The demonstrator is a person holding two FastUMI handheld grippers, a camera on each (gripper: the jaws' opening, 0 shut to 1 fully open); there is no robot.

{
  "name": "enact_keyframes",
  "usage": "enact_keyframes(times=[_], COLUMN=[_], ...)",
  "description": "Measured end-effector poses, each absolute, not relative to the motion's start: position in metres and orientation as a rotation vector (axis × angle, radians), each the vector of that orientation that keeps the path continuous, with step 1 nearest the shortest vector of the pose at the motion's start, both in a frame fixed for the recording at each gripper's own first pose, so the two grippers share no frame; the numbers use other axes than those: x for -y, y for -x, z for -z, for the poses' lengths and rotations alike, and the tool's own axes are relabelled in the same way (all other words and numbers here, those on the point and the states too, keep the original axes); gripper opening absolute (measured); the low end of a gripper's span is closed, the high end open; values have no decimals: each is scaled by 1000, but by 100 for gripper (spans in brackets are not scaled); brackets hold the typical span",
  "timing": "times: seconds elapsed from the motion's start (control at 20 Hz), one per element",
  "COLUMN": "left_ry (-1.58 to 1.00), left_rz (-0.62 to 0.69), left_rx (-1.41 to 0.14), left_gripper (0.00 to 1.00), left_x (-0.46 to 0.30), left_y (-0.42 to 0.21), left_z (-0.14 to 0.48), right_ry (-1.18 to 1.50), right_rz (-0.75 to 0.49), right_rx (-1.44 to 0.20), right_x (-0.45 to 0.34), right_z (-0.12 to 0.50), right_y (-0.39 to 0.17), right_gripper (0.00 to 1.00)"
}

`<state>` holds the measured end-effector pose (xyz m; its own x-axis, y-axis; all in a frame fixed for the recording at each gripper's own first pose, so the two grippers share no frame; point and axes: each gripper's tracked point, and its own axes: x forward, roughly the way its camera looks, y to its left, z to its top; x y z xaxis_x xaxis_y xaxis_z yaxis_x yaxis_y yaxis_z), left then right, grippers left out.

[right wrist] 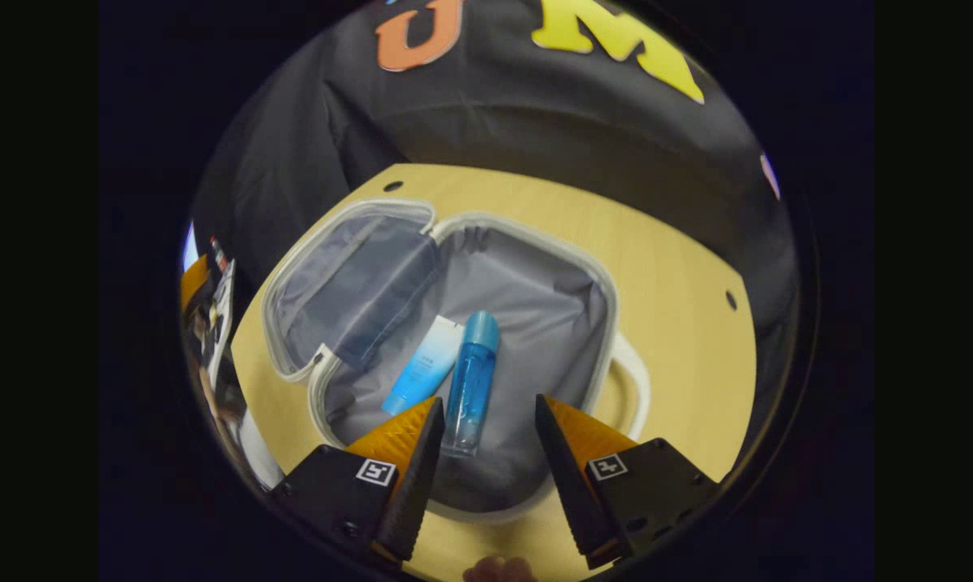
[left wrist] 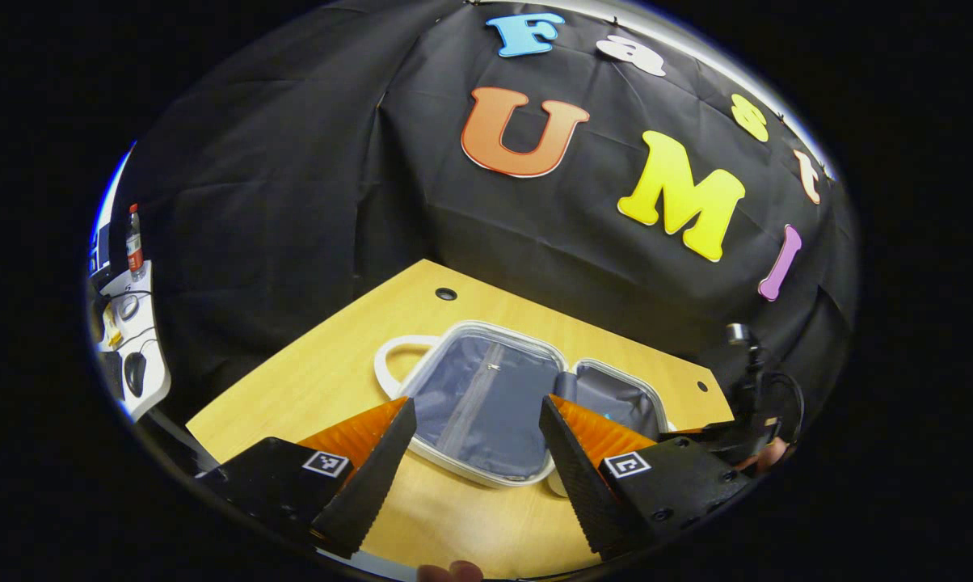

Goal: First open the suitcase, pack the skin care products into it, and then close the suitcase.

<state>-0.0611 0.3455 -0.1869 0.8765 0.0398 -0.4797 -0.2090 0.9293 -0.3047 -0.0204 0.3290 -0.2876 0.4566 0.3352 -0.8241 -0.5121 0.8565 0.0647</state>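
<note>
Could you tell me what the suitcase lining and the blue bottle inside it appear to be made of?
Suitcase lining: probably thin woven fabric, grey and matte, since it creases and gathers at the hinge. Blue bottle: seemingly clear glossy plastic, translucent, with an opaque blue cap.

The left tool (left wrist: 474,424) hangs tilted downward, its two fingers spread wide apart with nothing between them. The right tool (right wrist: 482,424) points steeply down, fingers likewise parted and gripping nothing. A fingertip (right wrist: 499,570) shows at its near edge.

Left tool (left wrist: 476,416) and right tool (right wrist: 482,416): black screwed housings, square black-and-white markers, serrated wedge-shaped fingers.
</note>
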Motion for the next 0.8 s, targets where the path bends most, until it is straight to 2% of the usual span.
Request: enact_keyframes(times=[0.05, 0.1, 0.25, 0.6, 0.8], left_ry=[368, 394, 554, 896, 1109], left_rz=[-133, -120, -86, -43, -14], left_rx=[-481, -479, -490, -570, -630], left_gripper=[99, 98, 98, 96, 94], left_x=[-357, -367, -395, -453, -453], left_y=[59, 55, 37, -30, -59], left_z=[191, 197, 226, 315, 343], right_ry=[225, 231, 270, 344, 383], right_rz=[-558, -590, -621, -586, -560], right_rx=[-934, -910, -842, -788, -801], right_x=[-326, -322, -301, -277, -268], right_z=[274, 261, 230, 193, 193], right_y=[25, 33, 44, 47, 54], right_gripper=[64, 68, 68, 66, 67])
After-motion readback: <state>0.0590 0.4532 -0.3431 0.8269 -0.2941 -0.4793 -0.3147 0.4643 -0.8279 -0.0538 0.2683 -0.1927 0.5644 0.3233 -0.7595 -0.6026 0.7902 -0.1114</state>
